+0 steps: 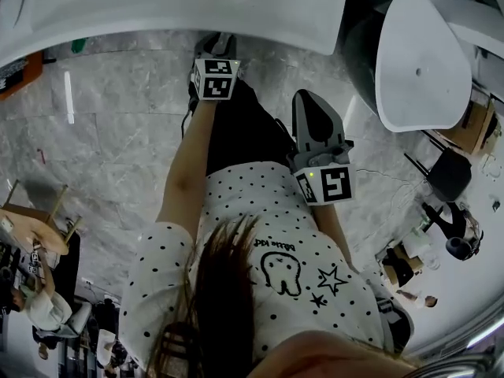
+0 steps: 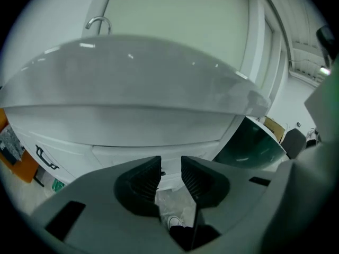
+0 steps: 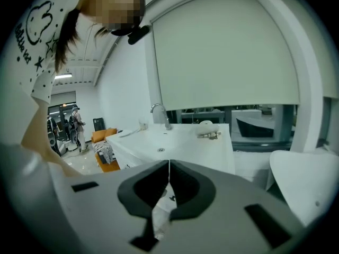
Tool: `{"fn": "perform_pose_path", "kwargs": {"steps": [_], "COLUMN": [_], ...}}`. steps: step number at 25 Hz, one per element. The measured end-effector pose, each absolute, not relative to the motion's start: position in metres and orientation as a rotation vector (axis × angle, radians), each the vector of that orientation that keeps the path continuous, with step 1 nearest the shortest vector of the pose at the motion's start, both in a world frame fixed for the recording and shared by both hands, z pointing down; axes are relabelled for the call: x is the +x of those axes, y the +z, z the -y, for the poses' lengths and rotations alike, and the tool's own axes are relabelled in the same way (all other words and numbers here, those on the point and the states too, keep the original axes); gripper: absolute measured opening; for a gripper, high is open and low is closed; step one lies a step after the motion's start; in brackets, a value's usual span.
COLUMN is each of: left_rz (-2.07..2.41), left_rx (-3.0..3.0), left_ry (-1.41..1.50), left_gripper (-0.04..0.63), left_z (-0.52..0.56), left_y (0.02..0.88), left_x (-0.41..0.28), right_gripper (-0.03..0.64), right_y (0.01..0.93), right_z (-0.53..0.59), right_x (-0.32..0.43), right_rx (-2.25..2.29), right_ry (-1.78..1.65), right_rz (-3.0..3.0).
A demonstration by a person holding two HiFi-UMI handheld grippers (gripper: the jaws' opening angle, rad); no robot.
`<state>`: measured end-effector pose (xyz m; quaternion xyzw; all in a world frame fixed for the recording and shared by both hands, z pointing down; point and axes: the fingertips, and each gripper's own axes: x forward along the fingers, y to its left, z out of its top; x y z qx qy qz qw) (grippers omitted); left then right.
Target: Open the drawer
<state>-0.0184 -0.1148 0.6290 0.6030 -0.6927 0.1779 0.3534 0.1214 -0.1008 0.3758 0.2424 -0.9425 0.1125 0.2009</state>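
**White vanity ahead, left jaws parted toward the drawer front**

Grey marbled floor (image 1: 118,132) fills the head view. It runs under a white vanity counter (image 1: 197,6) along the top edge. The person, in a white dotted shirt (image 1: 236,203), stands facing the counter with both arms reaching forward.

The left gripper (image 1: 219,42) is held out close under the counter's edge, its marker cube facing up. In the left gripper view its jaws (image 2: 170,165) stand a narrow way apart with nothing between them. Only floor and a white shoe (image 2: 177,222) show low in the gap. Just beyond the jaw tips is the drawer (image 2: 153,150). It is a white front set below the overhanging counter top, and it looks shut, level with the cabinet panel beside it. The jaws are not touching it. A chrome faucet (image 2: 99,23) rises above the counter, and a dark green basin (image 2: 249,144) sits to the right.

The right gripper (image 1: 309,97) is held nearer the body, beside a white rounded fixture (image 1: 417,61). In the right gripper view its jaws (image 3: 169,165) meet at the tips and grip nothing. Past them are the white counter with its faucet (image 3: 160,112) and a pale window blind (image 3: 222,52).
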Motion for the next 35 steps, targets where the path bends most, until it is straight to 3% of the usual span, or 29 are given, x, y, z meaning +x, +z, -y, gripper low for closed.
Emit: {"fn": "perform_pose_path", "kwargs": {"steps": [16, 30, 35], "left_rz": [1.738, 1.756, 1.745], "left_rx": [1.424, 1.385, 1.399], "left_ry": [0.496, 0.507, 0.469], "left_gripper": [0.158, 0.173, 0.141], "left_z": [0.143, 0.152, 0.152], "left_y": [0.76, 0.777, 0.776], "left_x": [-0.024, -0.034, -0.032], "right_gripper": [0.015, 0.015, 0.015], "right_y": [0.442, 0.456, 0.457], "right_z": [0.101, 0.101, 0.1], "right_x": [0.143, 0.141, 0.138], "right_rx": [0.712, 0.715, 0.708], "right_ry": [0.484, 0.531, 0.529], "right_rz": [2.499, 2.445, 2.441]}}
